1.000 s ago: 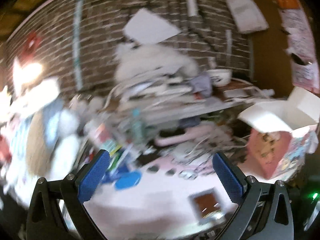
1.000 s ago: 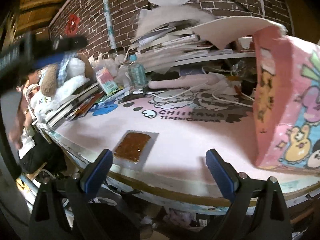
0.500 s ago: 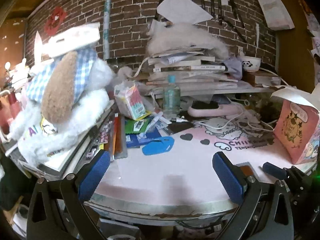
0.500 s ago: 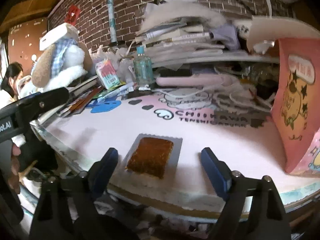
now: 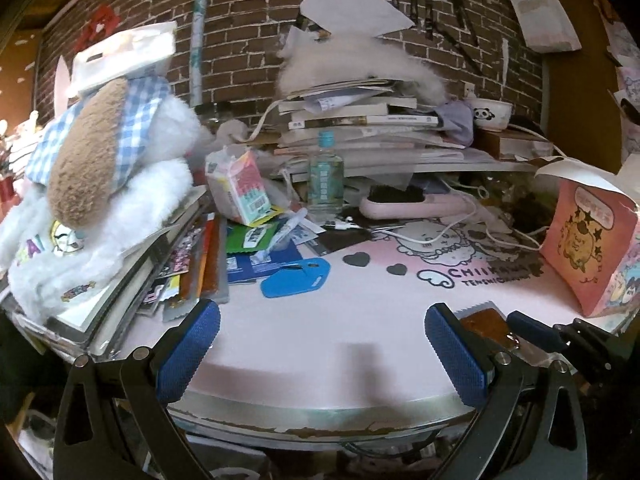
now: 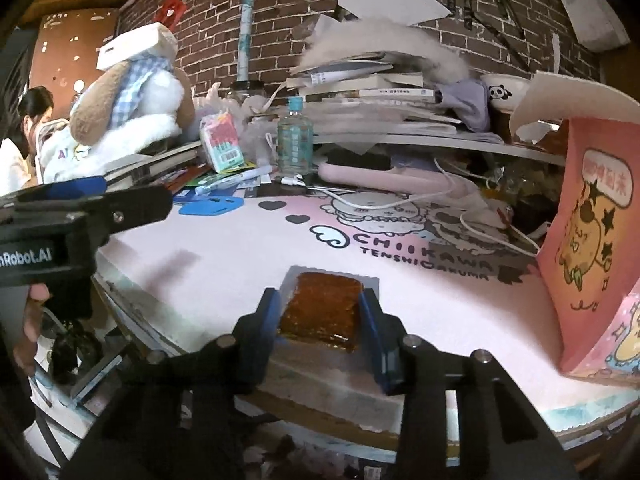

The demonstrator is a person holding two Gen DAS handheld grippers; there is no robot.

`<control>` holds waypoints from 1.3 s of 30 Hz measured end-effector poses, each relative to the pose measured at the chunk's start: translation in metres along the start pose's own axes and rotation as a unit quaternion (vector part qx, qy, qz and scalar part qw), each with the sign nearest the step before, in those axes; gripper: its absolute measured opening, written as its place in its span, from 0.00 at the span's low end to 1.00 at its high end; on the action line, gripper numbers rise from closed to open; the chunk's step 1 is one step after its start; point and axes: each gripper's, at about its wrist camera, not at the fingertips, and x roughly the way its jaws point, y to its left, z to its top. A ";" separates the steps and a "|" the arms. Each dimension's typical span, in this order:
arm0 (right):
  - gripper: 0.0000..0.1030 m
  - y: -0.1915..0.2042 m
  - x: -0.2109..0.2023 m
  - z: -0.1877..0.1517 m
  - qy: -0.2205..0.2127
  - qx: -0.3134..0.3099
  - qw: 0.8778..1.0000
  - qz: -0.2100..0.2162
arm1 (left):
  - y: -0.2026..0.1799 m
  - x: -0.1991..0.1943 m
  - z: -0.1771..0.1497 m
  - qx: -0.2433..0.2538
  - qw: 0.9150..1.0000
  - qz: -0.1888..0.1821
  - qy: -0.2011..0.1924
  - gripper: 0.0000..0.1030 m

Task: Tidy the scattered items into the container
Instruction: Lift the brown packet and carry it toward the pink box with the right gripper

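Note:
A clear packet with a brown slab inside (image 6: pixel 320 312) lies near the front edge of the pink desk mat (image 6: pixel 240 248). My right gripper (image 6: pixel 320 312) has closed around the packet's two long sides. The packet also shows in the left wrist view (image 5: pixel 486 324), with the right gripper (image 5: pixel 532 330) on it. The pink cartoon paper box (image 6: pixel 600 240) stands open at the right; it also shows in the left wrist view (image 5: pixel 592 240). My left gripper (image 5: pixel 320 352) is open and empty above the mat's front edge; its body shows at the left of the right wrist view (image 6: pixel 80 216).
A blue card (image 5: pixel 296 278), pens and packets (image 5: pixel 256 236) lie at the mat's left. A plush dog (image 5: pixel 100 168) sits on books. A bottle (image 5: pixel 326 176), a pink brush (image 5: pixel 416 204), white cables (image 5: pixel 460 236) and stacked books (image 5: pixel 360 120) line the back.
My right gripper has moved forward and closed its fingers on the brown packet. The left gripper has swung left, then steadied, still open.

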 end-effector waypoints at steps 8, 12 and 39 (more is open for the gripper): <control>0.34 -0.021 -0.001 0.000 -0.004 0.018 1.000 0.001 | -0.010 0.005 0.000 0.004 1.000 -0.011 0.003 1.00; 0.34 -0.031 -0.006 0.003 -0.015 0.024 1.000 0.002 | -0.018 0.009 0.000 0.009 1.000 -0.020 0.006 1.00; 0.34 -0.048 -0.065 0.060 -0.101 -0.009 0.994 0.025 | -0.040 0.021 -0.001 0.025 0.998 -0.043 0.026 1.00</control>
